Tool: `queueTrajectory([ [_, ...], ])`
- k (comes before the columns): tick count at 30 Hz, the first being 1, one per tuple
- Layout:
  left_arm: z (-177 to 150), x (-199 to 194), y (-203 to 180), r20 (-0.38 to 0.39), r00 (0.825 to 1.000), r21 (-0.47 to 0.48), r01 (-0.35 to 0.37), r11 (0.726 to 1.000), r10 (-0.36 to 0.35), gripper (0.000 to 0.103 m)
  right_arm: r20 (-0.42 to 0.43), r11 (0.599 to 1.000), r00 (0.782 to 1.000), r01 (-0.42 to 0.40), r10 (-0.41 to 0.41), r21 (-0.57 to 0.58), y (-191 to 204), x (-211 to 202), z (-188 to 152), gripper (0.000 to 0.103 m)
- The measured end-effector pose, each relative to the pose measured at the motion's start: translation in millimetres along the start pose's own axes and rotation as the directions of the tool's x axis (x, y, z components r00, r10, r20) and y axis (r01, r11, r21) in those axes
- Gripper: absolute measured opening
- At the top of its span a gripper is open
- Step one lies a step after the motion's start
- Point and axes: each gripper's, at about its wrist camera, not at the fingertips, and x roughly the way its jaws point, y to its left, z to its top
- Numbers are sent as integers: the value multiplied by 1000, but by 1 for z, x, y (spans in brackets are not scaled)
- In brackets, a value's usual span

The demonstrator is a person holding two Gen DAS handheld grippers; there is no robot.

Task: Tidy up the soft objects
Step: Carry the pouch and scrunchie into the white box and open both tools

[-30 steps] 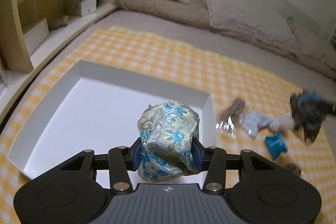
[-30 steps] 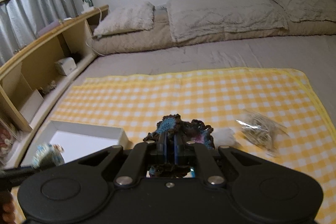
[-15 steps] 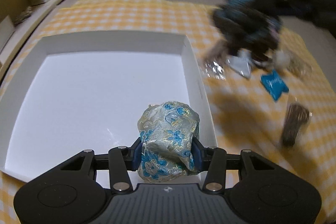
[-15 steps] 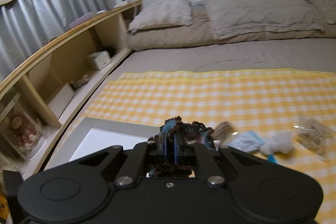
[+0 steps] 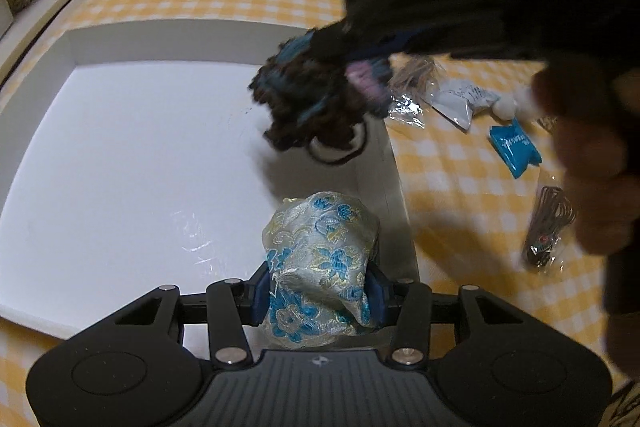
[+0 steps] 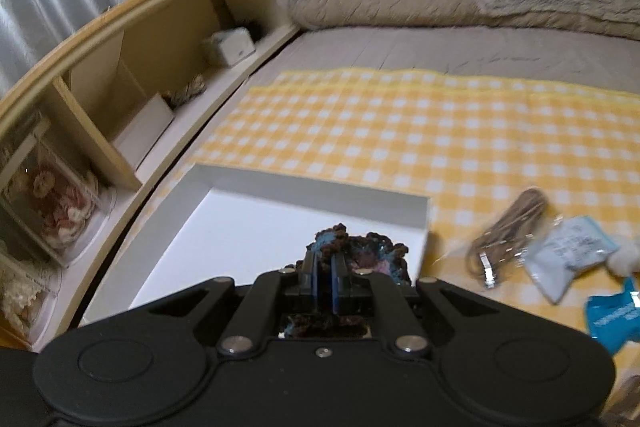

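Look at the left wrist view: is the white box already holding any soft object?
No: the white box floor is bare, while both soft items hang above it, gripped.

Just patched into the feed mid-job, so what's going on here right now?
A person is sorting soft things into a white box on a yellow checked cloth. The left tongs grip a floral brocade pouch over the box. The right tongs are shut on a dark frilly scrunchie, also above the box. Several small packets lie on the cloth.

Shiny brocade pouch (image 5: 320,259) (matt cardboard box (image 5: 120,155))
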Motion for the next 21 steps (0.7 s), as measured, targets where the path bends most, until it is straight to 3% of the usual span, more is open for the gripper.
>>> queueTrajectory([
  [4,1,3,2,-9,1000,-12,8,1000,-8,51,-41,1000,999,-13,11,-29,3,21,-5,7],
  [7,3,5,4,-19,1000,-23,-1,1000,0,62,-63,999,998,-2,-1,-46,4,31,-8,8],
  [10,6,3,5,-14,1000,-25,-14,1000,13,71,-85,999,996,18,-21,-36,1,33,-7,20],
  [11,6,2,6,-12,1000,-26,-15,1000,14,73,-85,999,996,30,-34,-42,2,32,-6,33],
  [12,6,1,6,-9,1000,-28,-16,999,16,76,-79,998,996,34,-38,-52,2,29,-6,38],
  [21,5,-12,6,14,999,-32,-35,999,36,85,-78,997,996,25,-31,-79,1,9,-7,44],
])
